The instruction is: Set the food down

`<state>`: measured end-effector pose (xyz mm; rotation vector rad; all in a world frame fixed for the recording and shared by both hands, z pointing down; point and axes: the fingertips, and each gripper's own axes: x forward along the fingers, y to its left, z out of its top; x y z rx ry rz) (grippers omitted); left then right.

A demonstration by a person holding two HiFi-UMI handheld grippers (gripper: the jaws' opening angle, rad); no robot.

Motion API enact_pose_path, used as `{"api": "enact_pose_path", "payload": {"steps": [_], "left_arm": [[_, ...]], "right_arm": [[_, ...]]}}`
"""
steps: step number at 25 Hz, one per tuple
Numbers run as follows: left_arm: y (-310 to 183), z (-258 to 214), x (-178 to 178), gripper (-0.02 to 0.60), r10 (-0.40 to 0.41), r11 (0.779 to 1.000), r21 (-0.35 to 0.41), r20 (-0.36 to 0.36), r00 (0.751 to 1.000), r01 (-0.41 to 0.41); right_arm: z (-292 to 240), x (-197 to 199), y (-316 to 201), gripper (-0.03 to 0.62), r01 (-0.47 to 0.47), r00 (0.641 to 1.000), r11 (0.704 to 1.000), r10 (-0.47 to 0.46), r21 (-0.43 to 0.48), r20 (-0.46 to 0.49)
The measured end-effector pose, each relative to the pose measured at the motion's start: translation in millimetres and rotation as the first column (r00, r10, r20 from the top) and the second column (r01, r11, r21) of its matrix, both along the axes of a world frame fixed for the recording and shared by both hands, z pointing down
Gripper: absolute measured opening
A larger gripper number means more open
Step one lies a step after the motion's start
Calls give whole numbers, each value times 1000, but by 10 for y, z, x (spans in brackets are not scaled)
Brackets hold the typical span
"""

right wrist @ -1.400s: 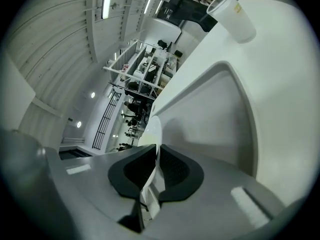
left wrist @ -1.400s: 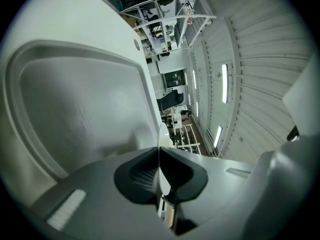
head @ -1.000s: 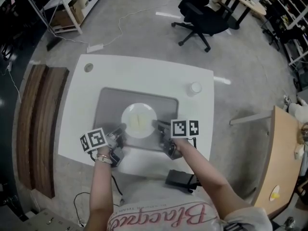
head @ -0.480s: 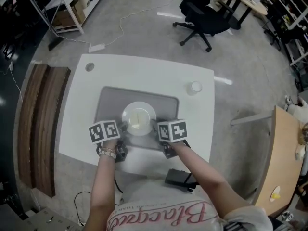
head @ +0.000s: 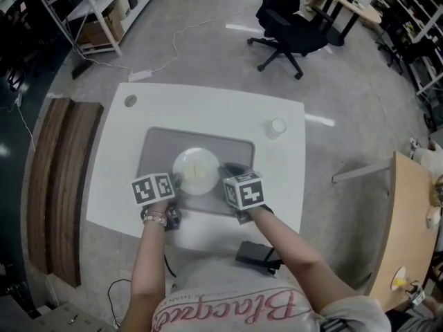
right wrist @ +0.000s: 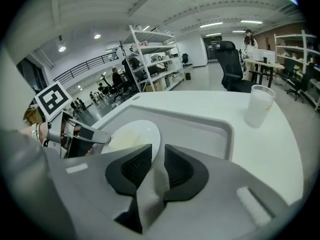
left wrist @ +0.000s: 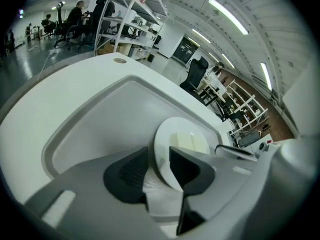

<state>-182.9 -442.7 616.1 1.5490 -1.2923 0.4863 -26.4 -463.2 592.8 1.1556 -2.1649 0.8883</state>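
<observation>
A white plate (head: pixel 196 171) with pale slabs of food (left wrist: pixel 190 141) rests on the grey tray (head: pixel 156 147) on the white table. My left gripper (head: pixel 176 180) is at the plate's left rim. In the left gripper view the rim (left wrist: pixel 161 134) stands between its jaws, which are opening (left wrist: pixel 157 156), with a gap at the left pad. My right gripper (head: pixel 225 172) is at the right rim. In the right gripper view its pads (right wrist: pixel 137 166) press a thin edge of the plate (right wrist: pixel 132 134) between them (right wrist: pixel 157 151). The left gripper's fingers (right wrist: pixel 97 136) show across the plate.
A clear plastic cup (head: pixel 277 126) stands on the table at the back right (right wrist: pixel 260 104). On the floor are a black box (head: pixel 257 254) by my feet, an office chair (head: pixel 291 26) beyond the table, a wooden bench (head: pixel 55 185) at left and a wooden desk (head: pixel 405 234) at right.
Both grippers have turned so their marker cubes face upward and closed in on the plate's sides. The plate has shifted slightly left on the tray.
</observation>
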Motion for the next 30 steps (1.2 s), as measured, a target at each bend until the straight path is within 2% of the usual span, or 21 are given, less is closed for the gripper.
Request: {"api": "enact_pose_path", "payload": {"steps": [3, 6, 8, 12, 15, 18, 21, 24, 30], "left_arm": [[-32, -84, -62, 147, -30, 999, 44, 39, 999, 28], [-31, -251, -120, 146, -53, 994, 101, 62, 997, 46], [-1, -383, -113, 125, -53, 988, 146, 71, 996, 42], [82, -636, -66, 86, -39, 970, 242, 126, 991, 8], [131, -872, -44, 47, -39, 946, 324, 164, 986, -16], [202, -1097, 12, -2, -31, 922, 385, 167, 985, -36], [277, -1318, 85, -2, -16, 896, 442, 148, 989, -52], [375, -1532, 142, -2, 5, 860, 504, 136, 991, -74], [596, -1762, 211, -2, 36, 791, 591, 211, 977, -157]], "right_arm": [[-102, 117, -18, 72, -22, 1000, 999, 22, 36, 5], [-291, 177, -17, 28, -23, 1000, 996, 22, 87, 15], [-420, 190, 15, 3, -14, 1000, 993, 11, 118, 24], [-675, 137, 128, 2, 30, 998, 983, -39, 181, 41], [-916, 36, 240, 3, 74, 995, 968, -89, 239, 49], [-1161, -58, 362, 2, 89, 988, 957, -120, 275, 99], [-1346, -102, 481, 2, 91, 982, 948, -137, 306, 132], [-1424, -110, 591, 2, 113, 983, 933, -155, 341, 99], [-1638, -60, 745, 2, 140, 983, 898, -177, 417, 51]]}}
